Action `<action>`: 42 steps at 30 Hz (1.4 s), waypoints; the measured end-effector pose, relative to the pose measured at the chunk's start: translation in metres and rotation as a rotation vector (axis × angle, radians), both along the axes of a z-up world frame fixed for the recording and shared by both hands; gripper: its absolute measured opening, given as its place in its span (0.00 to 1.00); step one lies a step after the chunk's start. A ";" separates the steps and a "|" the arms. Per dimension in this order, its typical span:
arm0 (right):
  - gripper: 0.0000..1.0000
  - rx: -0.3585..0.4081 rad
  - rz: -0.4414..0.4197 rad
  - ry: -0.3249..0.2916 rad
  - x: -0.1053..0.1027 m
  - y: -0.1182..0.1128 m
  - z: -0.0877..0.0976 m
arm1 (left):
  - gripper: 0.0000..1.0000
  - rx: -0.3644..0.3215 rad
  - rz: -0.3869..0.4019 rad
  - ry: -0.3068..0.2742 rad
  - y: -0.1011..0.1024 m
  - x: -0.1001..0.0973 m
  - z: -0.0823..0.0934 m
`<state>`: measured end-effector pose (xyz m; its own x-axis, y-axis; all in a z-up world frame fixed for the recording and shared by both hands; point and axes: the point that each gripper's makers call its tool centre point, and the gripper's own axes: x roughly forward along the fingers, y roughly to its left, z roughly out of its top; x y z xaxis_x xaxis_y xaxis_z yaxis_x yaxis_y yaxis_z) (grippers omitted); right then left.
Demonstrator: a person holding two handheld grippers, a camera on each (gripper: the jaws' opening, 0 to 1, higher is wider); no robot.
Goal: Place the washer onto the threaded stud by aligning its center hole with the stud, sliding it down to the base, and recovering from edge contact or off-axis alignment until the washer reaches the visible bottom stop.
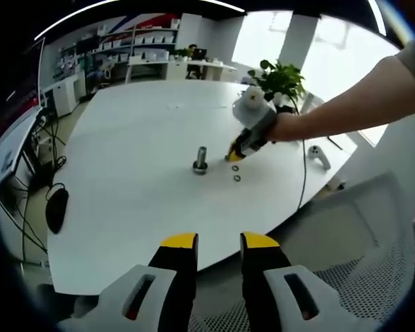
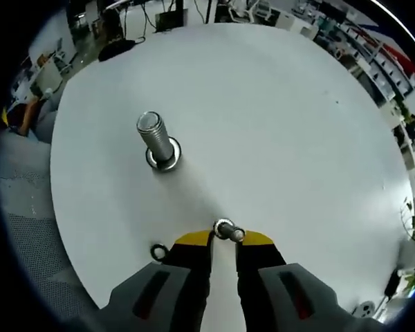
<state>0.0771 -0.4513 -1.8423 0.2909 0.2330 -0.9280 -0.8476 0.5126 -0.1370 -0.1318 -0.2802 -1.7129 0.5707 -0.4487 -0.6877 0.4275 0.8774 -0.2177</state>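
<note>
The threaded stud (image 1: 200, 159) (image 2: 155, 138) stands upright on the white table (image 1: 124, 138) (image 2: 277, 117), with a ring at its base (image 2: 163, 158). My right gripper (image 2: 225, 238) is shut on a washer (image 2: 225, 229) pinched at its yellow tips, to the right of the stud and short of it. A second washer (image 2: 158, 252) lies on the table beside its left jaw. In the left gripper view a person's arm holds the right gripper (image 1: 234, 155) right of the stud, with two small washers (image 1: 236, 173) at its tips. My left gripper (image 1: 218, 242) hangs open, off the table's near edge.
A black mouse (image 1: 57, 207) lies at the table's left edge. A potted plant (image 1: 280, 79) and a white controller (image 1: 318, 155) with a cable sit at the right. A mesh chair (image 1: 373, 235) stands near my left gripper. Desks and shelves line the far wall.
</note>
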 end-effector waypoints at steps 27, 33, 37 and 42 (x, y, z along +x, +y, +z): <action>0.19 0.012 0.037 0.097 -0.034 -0.002 -0.011 | 0.22 -0.002 -0.008 -0.003 -0.001 0.000 0.001; 0.18 0.022 0.040 0.097 -0.031 0.000 -0.010 | 0.22 -0.004 -0.002 -0.005 0.000 0.001 0.001; 0.15 0.007 0.067 0.087 -0.032 0.001 -0.011 | 0.22 -0.003 -0.002 -0.004 0.000 0.001 0.001; 0.15 0.012 0.018 0.117 -0.030 0.001 -0.011 | 0.22 -0.002 -0.002 -0.005 0.000 0.001 0.001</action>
<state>0.0469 -0.4504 -1.8528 0.1762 0.2482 -0.9526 -0.8668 0.4978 -0.0306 -0.1308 -0.2803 -1.7120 0.5729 -0.4513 -0.6842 0.4304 0.8761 -0.2175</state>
